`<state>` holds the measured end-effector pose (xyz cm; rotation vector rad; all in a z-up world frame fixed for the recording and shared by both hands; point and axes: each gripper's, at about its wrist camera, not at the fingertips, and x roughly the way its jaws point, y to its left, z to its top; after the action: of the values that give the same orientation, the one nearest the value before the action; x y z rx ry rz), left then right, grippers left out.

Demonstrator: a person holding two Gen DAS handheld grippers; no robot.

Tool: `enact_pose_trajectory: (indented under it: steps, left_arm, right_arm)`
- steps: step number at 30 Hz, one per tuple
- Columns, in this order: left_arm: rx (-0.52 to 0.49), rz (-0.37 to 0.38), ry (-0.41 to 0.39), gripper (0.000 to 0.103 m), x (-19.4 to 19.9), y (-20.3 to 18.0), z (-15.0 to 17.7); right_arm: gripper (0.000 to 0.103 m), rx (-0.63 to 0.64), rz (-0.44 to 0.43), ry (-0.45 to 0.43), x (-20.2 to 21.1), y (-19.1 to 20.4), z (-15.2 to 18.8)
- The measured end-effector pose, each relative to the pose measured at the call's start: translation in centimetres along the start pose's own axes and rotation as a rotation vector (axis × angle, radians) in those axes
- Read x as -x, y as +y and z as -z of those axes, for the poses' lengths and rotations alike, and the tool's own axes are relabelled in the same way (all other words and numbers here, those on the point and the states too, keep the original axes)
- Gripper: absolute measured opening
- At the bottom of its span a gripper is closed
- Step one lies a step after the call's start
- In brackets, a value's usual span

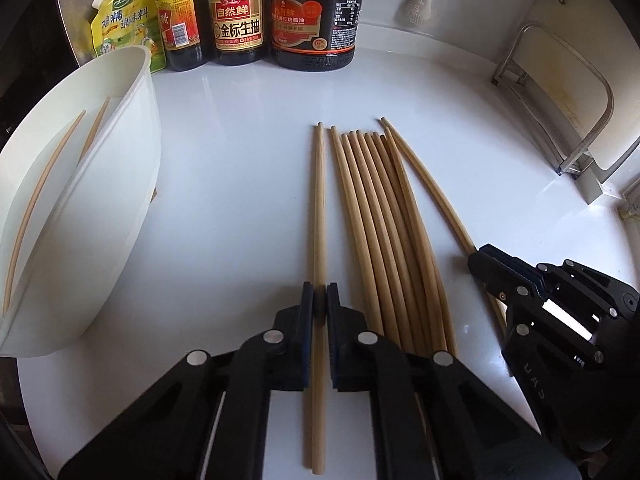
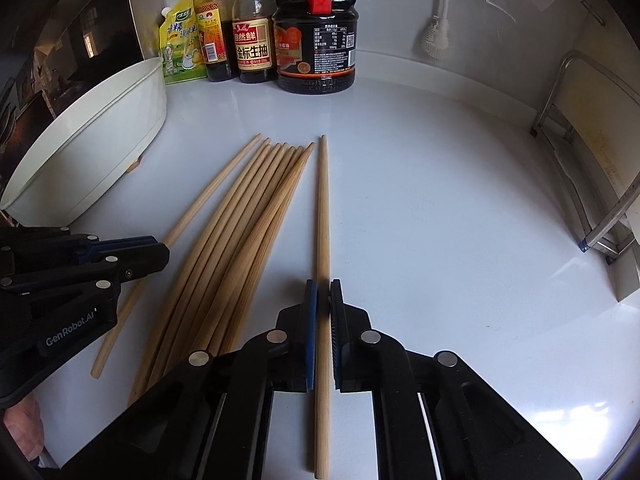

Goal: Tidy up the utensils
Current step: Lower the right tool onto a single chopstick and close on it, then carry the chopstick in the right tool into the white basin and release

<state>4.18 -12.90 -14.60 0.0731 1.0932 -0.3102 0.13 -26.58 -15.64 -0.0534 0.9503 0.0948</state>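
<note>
Both my left gripper [image 1: 320, 304] and right gripper [image 2: 323, 300] seemingly pinch one chopstick [image 1: 319, 208] each; I'd lift level toward the white bin [image 1: 136, 92].

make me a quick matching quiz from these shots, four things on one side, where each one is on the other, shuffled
Things:
1. left hand-held gripper
2. right hand-held gripper
3. white container
4. sauce bottles

Places:
A. standing along the back wall
B. shut on the leftmost chopstick
C. shut on the rightmost chopstick
D. left of the chopstick bundle, two chopsticks inside

Pairs: 1-B, 2-C, 3-D, 4-A
</note>
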Motion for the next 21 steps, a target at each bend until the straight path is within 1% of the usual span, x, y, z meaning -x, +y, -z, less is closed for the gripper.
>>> enact_pose_trajectory:
  steps: [3, 8, 13, 16, 21]
  left_arm:
    - [-0.004, 0.01, 0.001, 0.007, 0.3, 0.1, -0.1]
    - [-0.018, 0.039, 0.004, 0.007, 1.4, 0.3, -0.3]
    - [-0.063, 0.043, 0.012, 0.007, 2.9, 0.7, -0.6]
    - [-0.084, 0.043, -0.002, 0.007, 4.3, 1.2, -1.2]
    - [-0.118, 0.068, -0.038, 0.007, 7.2, 2.2, -2.2]
  right_arm:
    - [0.006, -0.063, -0.022, 0.003, 0.5, -0.7, 0.0]
    - [0.006, -0.119, -0.018, 0.007, 2.1, -0.9, 0.0]
    - [0.006, -0.187, -0.029, -0.008, 4.1, -0.6, -0.5]
    - [0.006, -0.213, -0.03, -0.029, 5.5, 0.0, -1.1]
    - [0.006, -0.232, -0.019, -0.069, 8.0, 1.6, -2.5]
